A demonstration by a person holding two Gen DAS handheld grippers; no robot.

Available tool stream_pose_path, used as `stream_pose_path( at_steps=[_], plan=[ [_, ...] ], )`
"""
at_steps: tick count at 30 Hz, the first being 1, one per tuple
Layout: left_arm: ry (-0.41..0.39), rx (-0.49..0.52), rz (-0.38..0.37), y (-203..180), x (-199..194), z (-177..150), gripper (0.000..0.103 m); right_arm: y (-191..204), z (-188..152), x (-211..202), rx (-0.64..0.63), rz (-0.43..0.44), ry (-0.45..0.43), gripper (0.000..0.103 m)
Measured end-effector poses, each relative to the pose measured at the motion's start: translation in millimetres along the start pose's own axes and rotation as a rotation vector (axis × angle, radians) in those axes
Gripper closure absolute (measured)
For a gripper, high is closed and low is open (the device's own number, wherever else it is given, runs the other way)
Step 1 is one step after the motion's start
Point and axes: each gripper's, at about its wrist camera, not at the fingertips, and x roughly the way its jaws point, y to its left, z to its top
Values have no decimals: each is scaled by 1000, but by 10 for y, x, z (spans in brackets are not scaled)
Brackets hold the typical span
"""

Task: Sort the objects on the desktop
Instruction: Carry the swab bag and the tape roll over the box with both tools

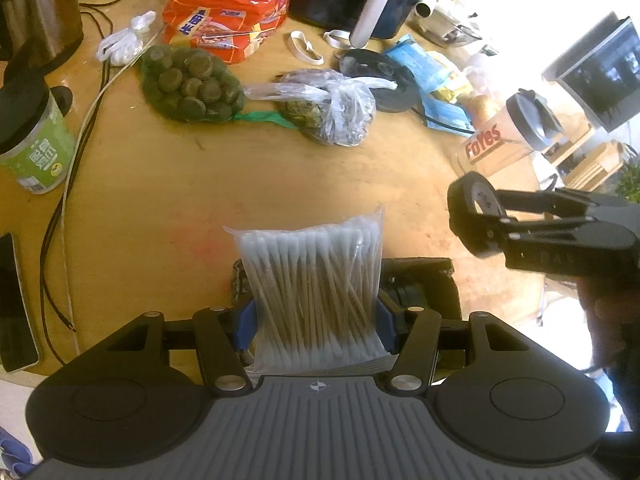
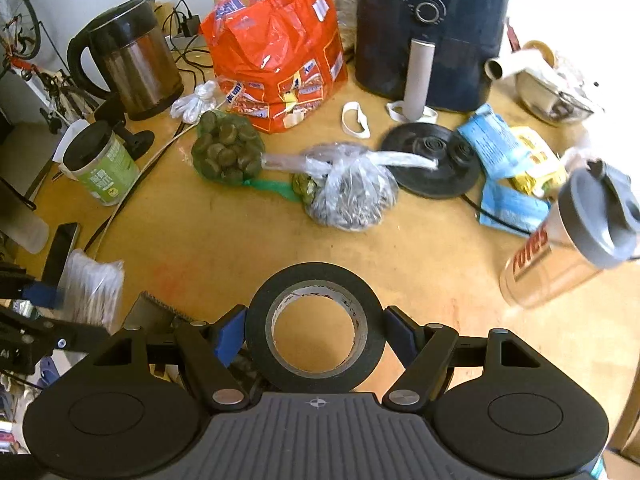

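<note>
Left tongs [image 1: 316, 316]: closed on a swab pack [image 1: 316, 276], blue pads pressed to both its sides; pack upright, held above the near edge of the bench [image 1: 160, 200].
Right tongs [image 2: 316, 332]: closed on a tape roll [image 2: 316, 326], black, gripped at its outer rim, open core facing the camera, held over the near bench.
In the left view the right tongs with the roll sit to the right of the pack, apart from it.

Bench, rear: kettle [image 2: 128, 60], orange bag [image 2: 276, 52], air fryer [image 2: 432, 28].
Bench, middle: net bag [image 2: 226, 152] of dark discs, just beside a clear bag [image 2: 352, 192] with dark contents; kettle base [image 2: 432, 160] touching the clear bag's knotted tail; blue packets [image 2: 500, 168] beside the base.
Bench, left: green jar [image 2: 100, 160], phone [image 1: 14, 300] at the edge.
Bench, right: shaker cup [image 2: 572, 240], tilted.
</note>
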Motion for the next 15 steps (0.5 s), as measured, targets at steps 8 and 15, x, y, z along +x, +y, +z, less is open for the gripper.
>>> stream_pose_path(
  at_steps=[8, 15],
  plan=[
    [0, 6, 11, -4, -24, 7, 47, -13, -180, -79, 46, 10, 18, 28],
    [-4, -3, 30, 63, -71, 23, 47, -74, -286, -86, 85, 13, 31, 28]
  ],
)
